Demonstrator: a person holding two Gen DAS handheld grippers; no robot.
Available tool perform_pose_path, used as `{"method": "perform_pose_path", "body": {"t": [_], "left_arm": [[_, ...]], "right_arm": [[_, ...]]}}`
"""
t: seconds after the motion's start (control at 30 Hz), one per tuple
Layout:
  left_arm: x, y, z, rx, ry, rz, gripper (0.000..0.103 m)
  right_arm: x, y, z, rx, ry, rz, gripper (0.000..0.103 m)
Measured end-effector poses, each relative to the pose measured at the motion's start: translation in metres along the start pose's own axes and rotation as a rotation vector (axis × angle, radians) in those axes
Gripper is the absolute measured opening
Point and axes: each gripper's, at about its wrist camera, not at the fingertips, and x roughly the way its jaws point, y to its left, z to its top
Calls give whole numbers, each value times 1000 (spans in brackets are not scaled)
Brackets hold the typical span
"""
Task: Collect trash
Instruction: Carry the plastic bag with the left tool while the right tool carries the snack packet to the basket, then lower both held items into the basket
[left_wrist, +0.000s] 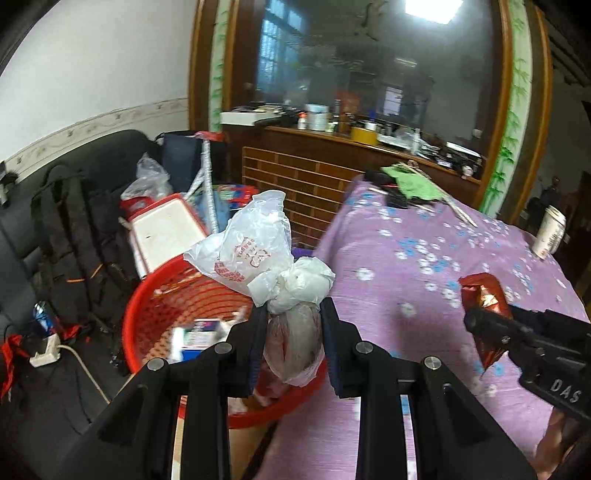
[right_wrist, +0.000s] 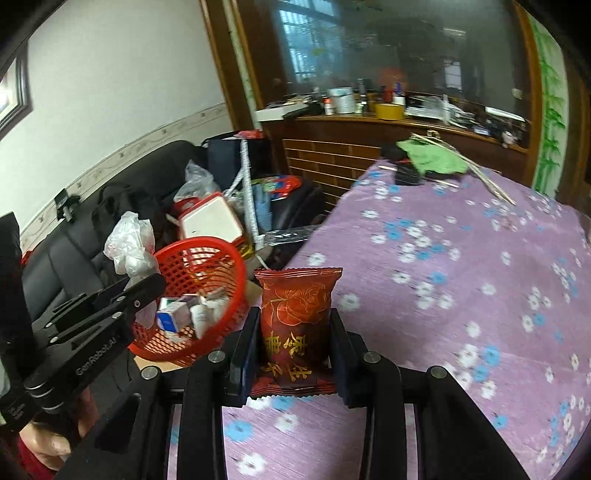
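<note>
Trash is about halfway sorted, I'd say. Red mesh basket (right_wrist: 207, 258) already has a few small cartons in it, sitting just off the edge of the purple floral tablecloth (right_wrist: 461, 277). Left gripper (left_wrist: 291, 343) is clamped on a knotted plastic bag (left_wrist: 258, 247), right over the basket. Right gripper (right_wrist: 293, 343) pinches a red snack packet (right_wrist: 295, 314) above the cloth. Both need dropping in. Paper cup (left_wrist: 550, 230) and bamboo skewers (right_wrist: 476, 170) are left on the cloth.
</note>
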Motion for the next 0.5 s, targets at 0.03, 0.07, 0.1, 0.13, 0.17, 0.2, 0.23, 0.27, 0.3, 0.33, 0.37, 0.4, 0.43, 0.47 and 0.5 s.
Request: {"method": "perform_pose_path", "body": {"t": [0.03, 0.07, 0.1, 0.13, 0.17, 0.2, 0.23, 0.27, 0.3, 0.33, 0.37, 0.4, 0.43, 0.47, 0.5], "left_arm": [[1, 7, 0, -7, 1, 8, 27], [3, 14, 0, -13, 4, 17, 27], [5, 20, 0, -19, 7, 26, 27], [6, 25, 0, -26, 11, 32, 27], [7, 31, 0, -32, 14, 39, 27], [9, 36, -1, -38, 18, 45, 27], [10, 42, -1, -45, 22, 50, 27], [12, 46, -1, -50, 26, 53, 27], [12, 50, -2, -52, 27, 56, 27], [13, 54, -3, -56, 29, 60, 27], [14, 58, -4, -58, 31, 60, 27], [15, 60, -4, -59, 32, 61, 27], [17, 63, -4, -61, 33, 64, 27], [19, 67, -5, -64, 36, 68, 27], [21, 70, -5, -70, 40, 65, 27]], "right_arm": [[3, 4, 2, -6, 4, 7, 37], [7, 9, 5, -12, 8, 15, 37], [11, 13, 7, -18, 13, 24, 37], [13, 17, 9, -24, 17, 30, 37], [17, 22, 11, -33, 21, 37, 37], [20, 27, 13, -43, 25, 42, 37], [23, 31, 14, -51, 27, 46, 37], [25, 36, 15, -58, 31, 50, 37], [29, 40, 17, -65, 35, 59, 37], [32, 44, 18, -70, 40, 66, 37], [34, 47, 19, -74, 44, 70, 37], [37, 51, 21, -79, 48, 75, 37], [40, 53, 22, -81, 52, 80, 37], [43, 57, 24, -84, 57, 90, 37], [45, 61, 25, -86, 61, 97, 37]]}}
